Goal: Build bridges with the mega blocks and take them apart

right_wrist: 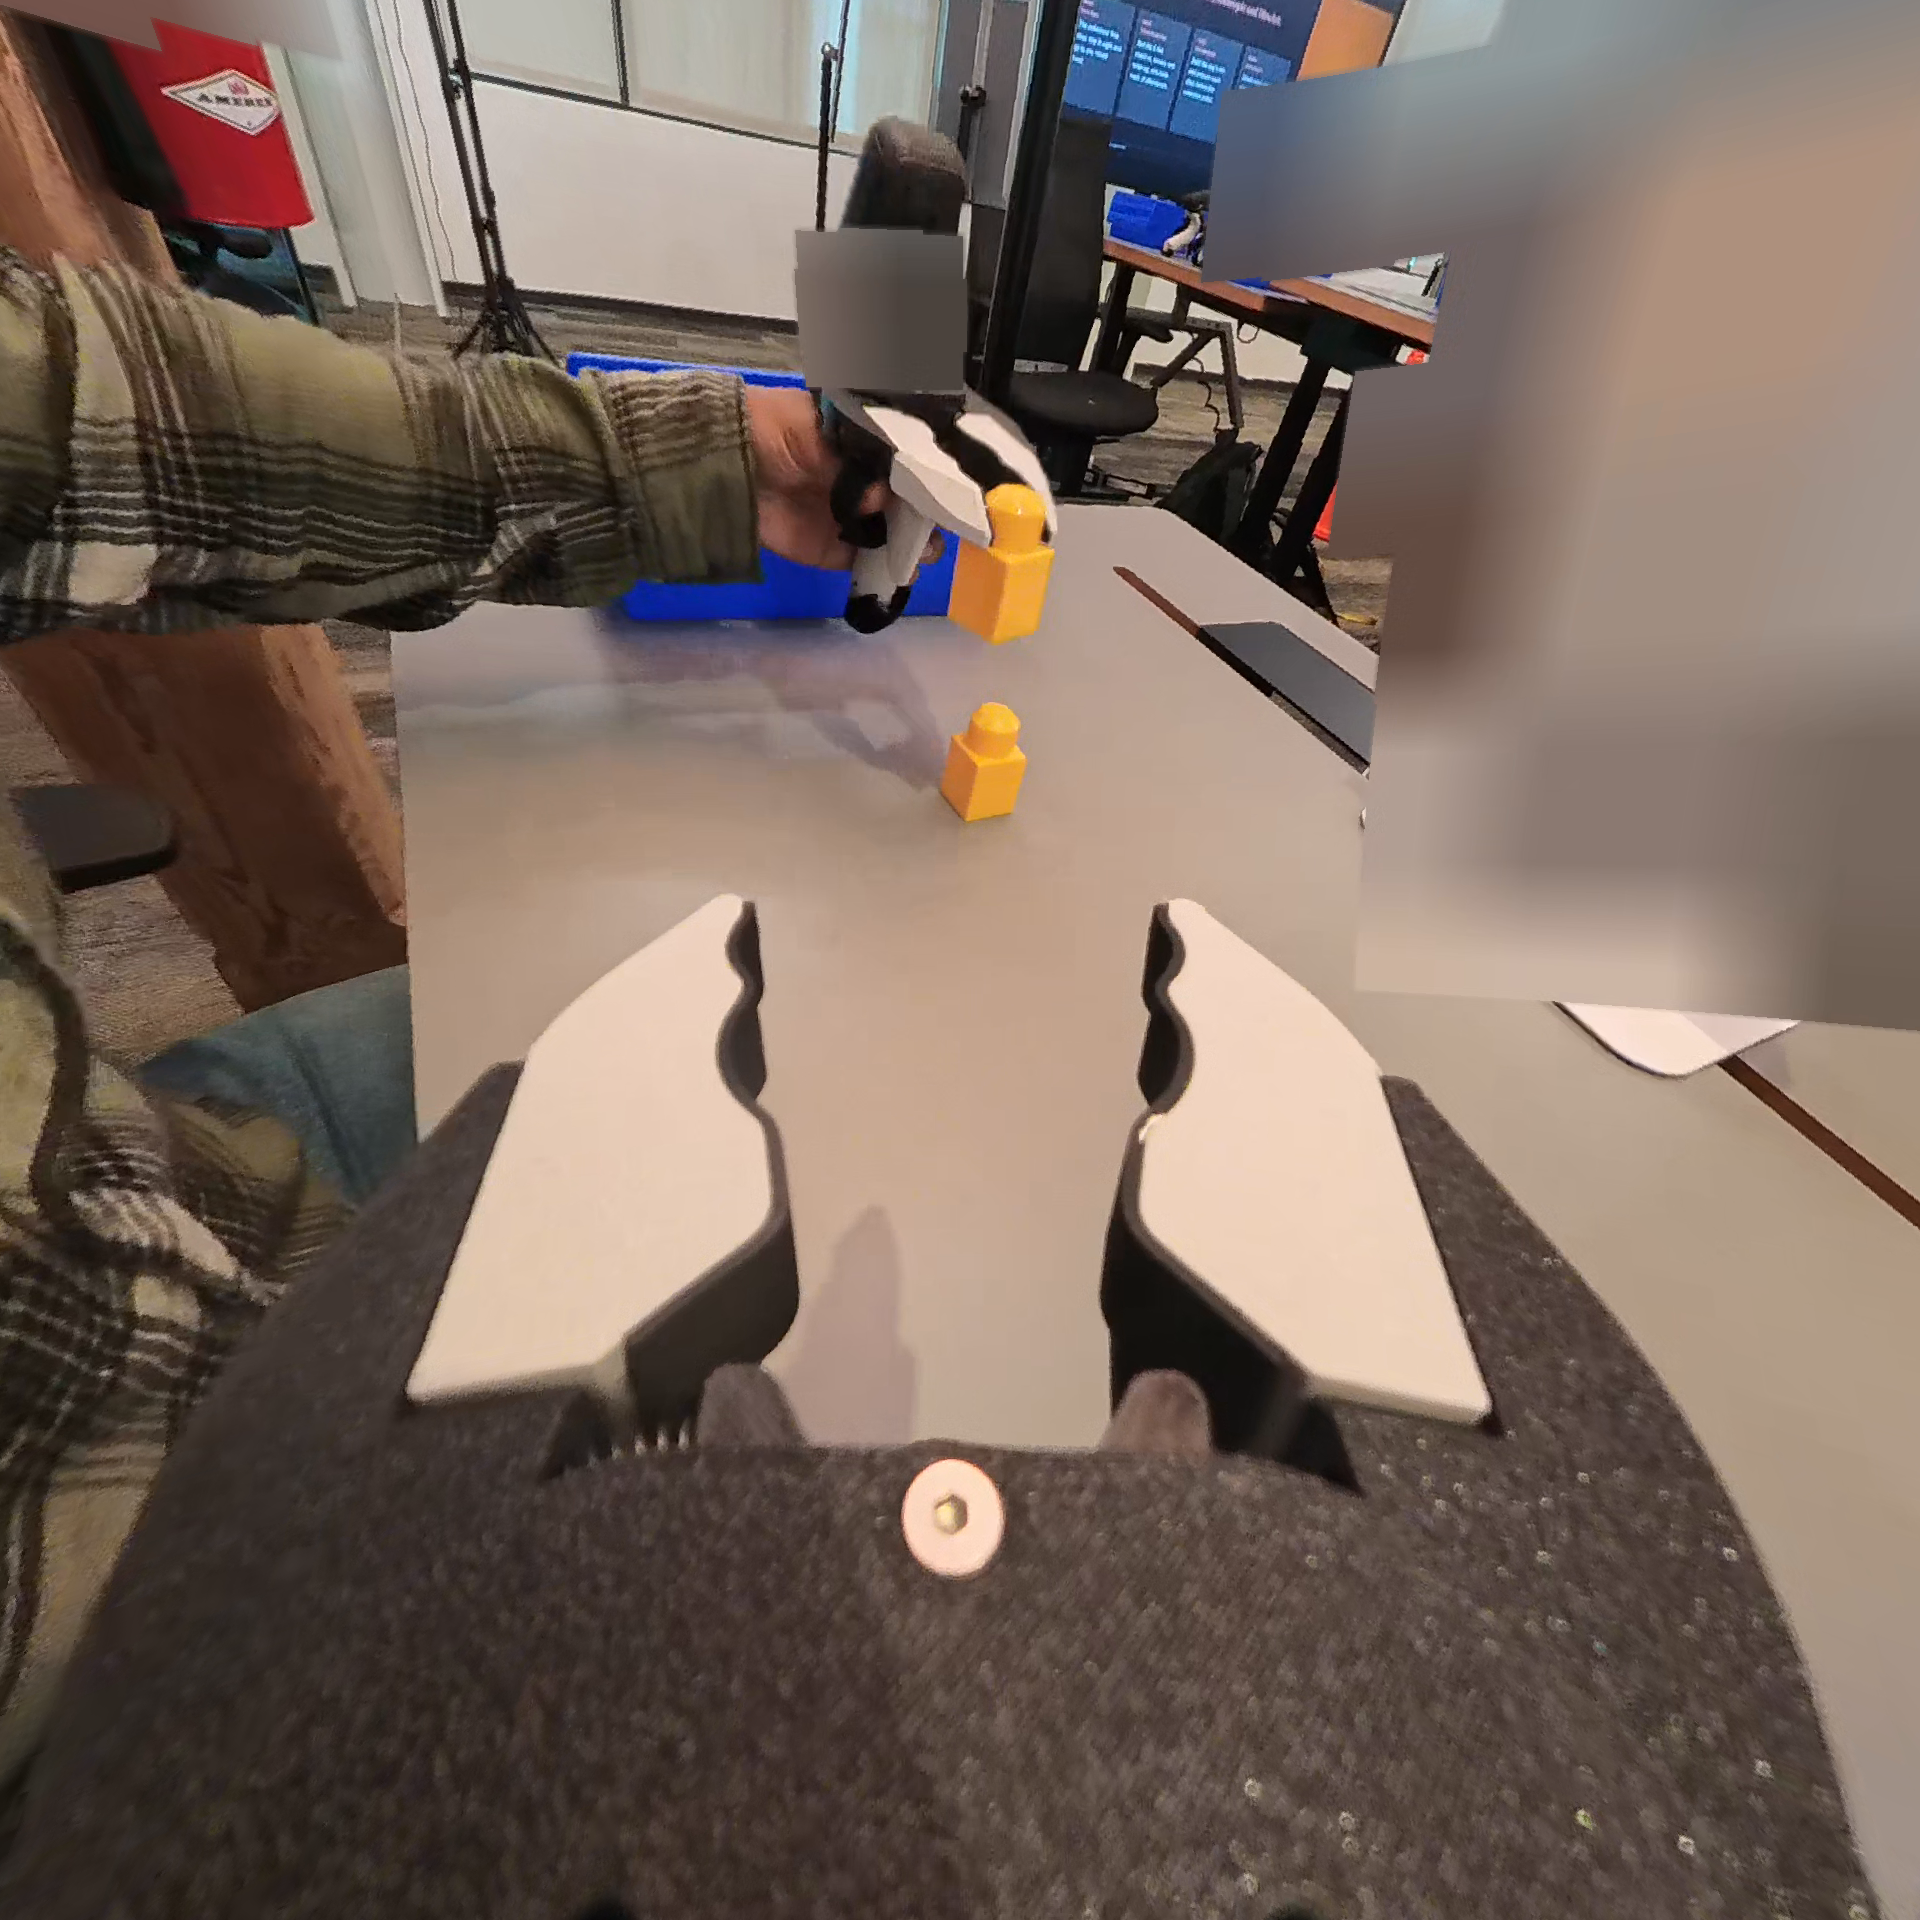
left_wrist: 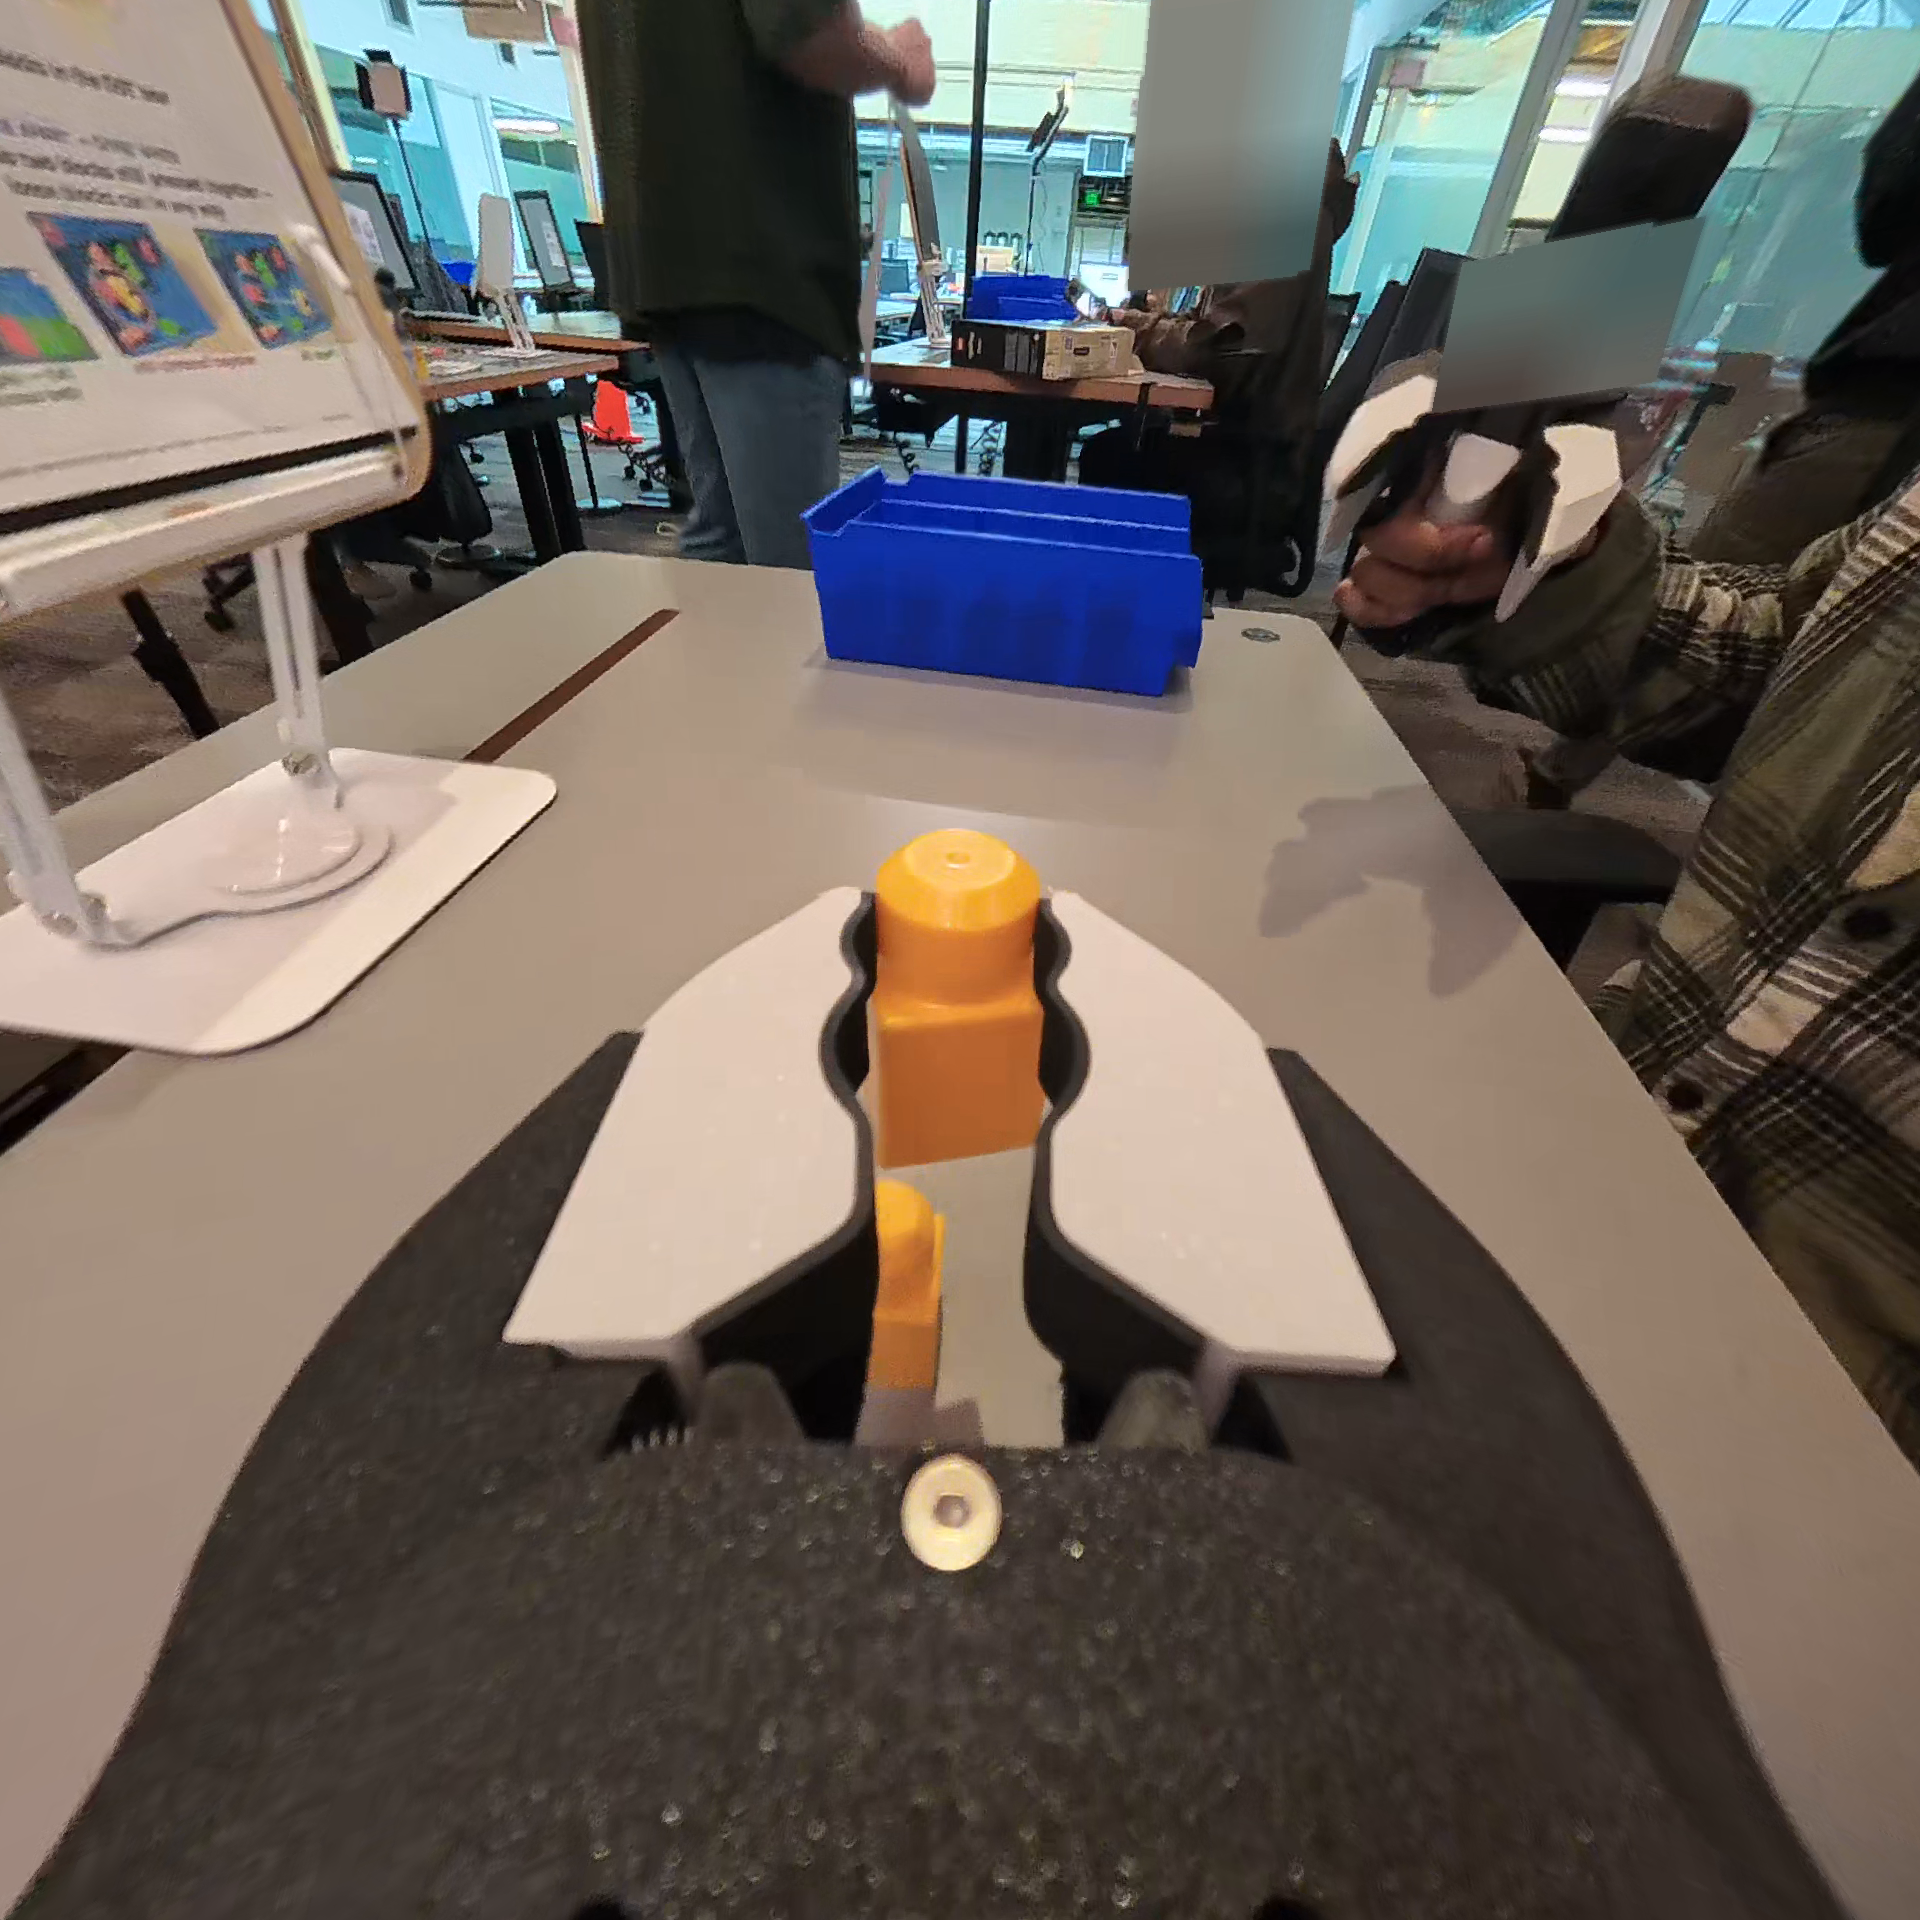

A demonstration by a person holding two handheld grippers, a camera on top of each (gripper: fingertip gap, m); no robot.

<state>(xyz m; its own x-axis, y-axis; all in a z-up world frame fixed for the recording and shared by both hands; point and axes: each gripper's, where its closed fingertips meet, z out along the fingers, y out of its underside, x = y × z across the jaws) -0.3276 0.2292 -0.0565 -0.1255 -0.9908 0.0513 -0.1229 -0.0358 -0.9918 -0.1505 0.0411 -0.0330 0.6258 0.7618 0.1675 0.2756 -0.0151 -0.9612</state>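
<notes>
**Q:** What are your two grippers doing?

**A:** My left gripper (left_wrist: pixel 956 925) is closed around an orange single-stud block (left_wrist: pixel 956 1029). The fingers pinch the block at its stud and upper body, and it stands upright between them, lifted clear of the grey table (left_wrist: pixel 1195 790). In the right wrist view the same held block (right_wrist: pixel 1003 577) hangs in the air under the left gripper (right_wrist: pixel 997 488), with my plaid sleeve (right_wrist: pixel 364 488) reaching in from the left.

**Q:** And the right one?

**A:** My right gripper (right_wrist: pixel 951 925) is spread wide, with nothing between its fingers, only bare tabletop (right_wrist: pixel 623 748) showing through the gap. From the left wrist view it (left_wrist: pixel 1475 488) is raised off to the right, beyond the table's edge.

**Q:** Where are the other blocks?

**A:** A second orange block (right_wrist: pixel 982 764), also single-stud, stands upright on the table, directly below the held one and apart from it. In the left wrist view it (left_wrist: pixel 904 1288) shows through the gap behind the held block.

**Q:** Anything else on the table?

**A:** A blue plastic bin (left_wrist: pixel 1003 582) sits at the far end. A clear stand (left_wrist: pixel 260 821) holding a printed sheet is at the left. A person (left_wrist: pixel 727 260) stands past the table.
</notes>
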